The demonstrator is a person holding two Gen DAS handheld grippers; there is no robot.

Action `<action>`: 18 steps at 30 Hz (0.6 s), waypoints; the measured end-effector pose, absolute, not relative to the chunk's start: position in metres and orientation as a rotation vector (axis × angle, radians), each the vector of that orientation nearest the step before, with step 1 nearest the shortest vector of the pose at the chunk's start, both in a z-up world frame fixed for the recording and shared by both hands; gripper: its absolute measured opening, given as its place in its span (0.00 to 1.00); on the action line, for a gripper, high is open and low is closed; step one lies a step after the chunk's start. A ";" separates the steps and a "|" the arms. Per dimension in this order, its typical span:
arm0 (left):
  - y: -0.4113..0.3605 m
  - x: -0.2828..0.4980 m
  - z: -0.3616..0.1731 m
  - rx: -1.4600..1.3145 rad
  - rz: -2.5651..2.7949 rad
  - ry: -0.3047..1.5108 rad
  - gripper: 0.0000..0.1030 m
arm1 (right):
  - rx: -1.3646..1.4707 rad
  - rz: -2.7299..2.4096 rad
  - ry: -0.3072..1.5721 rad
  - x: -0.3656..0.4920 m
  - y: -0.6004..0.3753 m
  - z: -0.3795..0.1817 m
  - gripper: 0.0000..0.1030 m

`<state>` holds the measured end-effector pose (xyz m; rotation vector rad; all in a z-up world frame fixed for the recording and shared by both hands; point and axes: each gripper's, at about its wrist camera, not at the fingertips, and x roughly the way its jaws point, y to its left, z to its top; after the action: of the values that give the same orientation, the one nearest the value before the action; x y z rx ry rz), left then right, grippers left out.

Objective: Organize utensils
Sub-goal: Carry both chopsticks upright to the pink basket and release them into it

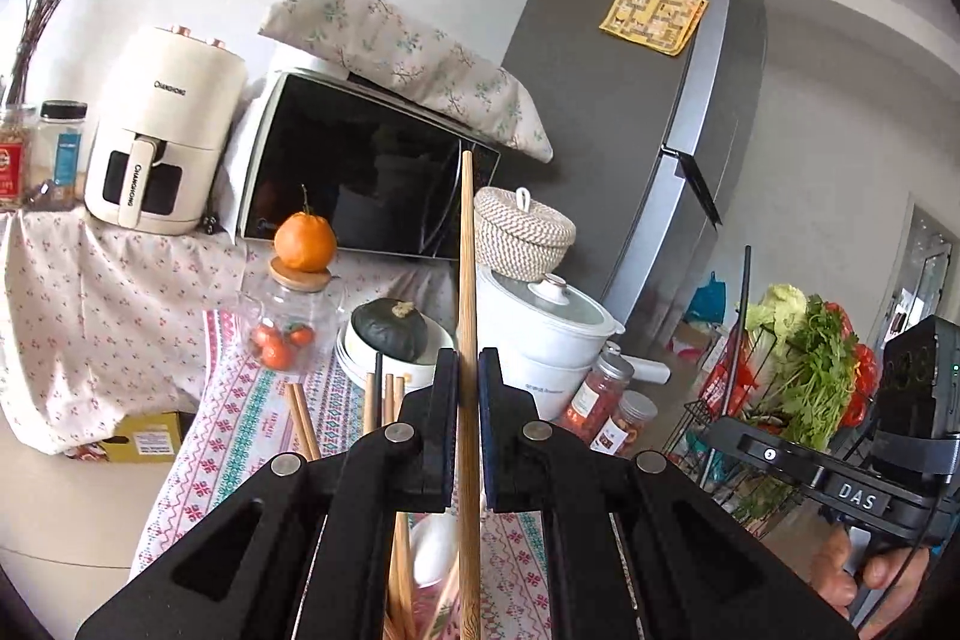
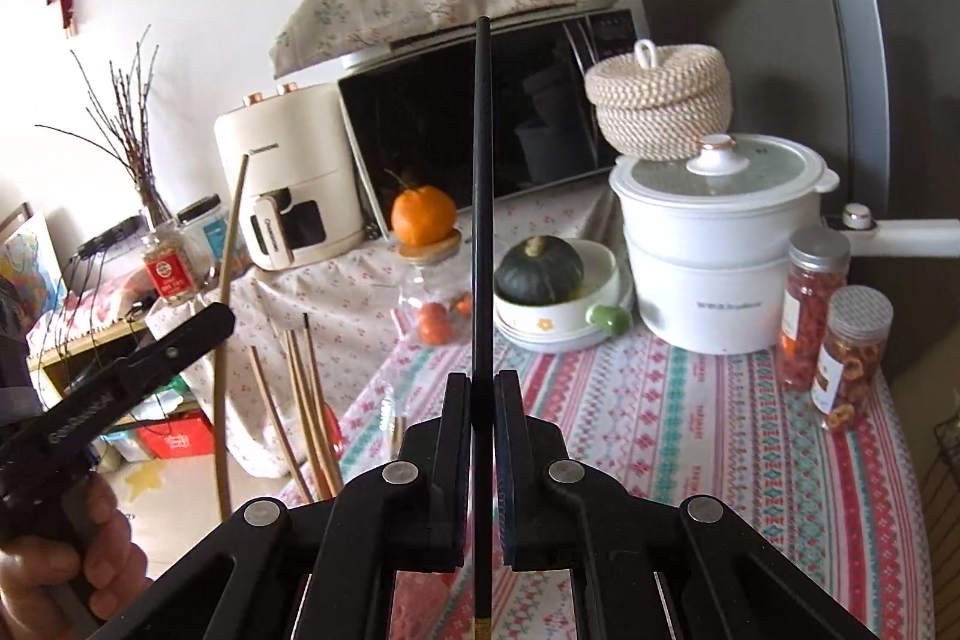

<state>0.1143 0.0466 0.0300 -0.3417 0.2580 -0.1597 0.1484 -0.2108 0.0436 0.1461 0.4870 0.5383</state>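
Holding one chopstick per claw: left gripper (image 1: 468, 370) clenches the wooden chopstick (image 1: 467, 250), right gripper (image 2: 483, 388) the black chopstick (image 2: 482, 196), both pointing straight ahead.

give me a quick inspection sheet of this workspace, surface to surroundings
surface: table under a patterned tablecloth
job's things: wooden chopstick in the left gripper; black chopstick in the right gripper; more wooden chopsticks standing at the table's near edge
clutter: white electric pot, squash in a bowl, orange on a glass jar, two snack jars
grippers: both jaws shut on their chopsticks
cables: nothing seen
surroundings: microwave, air fryer, fridge, vegetable rack
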 end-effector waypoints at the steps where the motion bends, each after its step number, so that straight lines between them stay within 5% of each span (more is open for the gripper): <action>1: 0.049 0.116 0.027 -0.349 -0.160 0.245 0.06 | 0.145 0.545 0.478 0.147 -0.208 0.044 0.06; 18: 0.034 0.127 -0.033 -0.259 -0.057 0.230 0.06 | 0.173 0.587 0.392 0.137 -0.186 0.043 0.06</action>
<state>0.1273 0.0343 -0.0333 -0.2589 0.2304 -0.0574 0.1371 -0.1865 0.0435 0.1726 0.3925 0.5866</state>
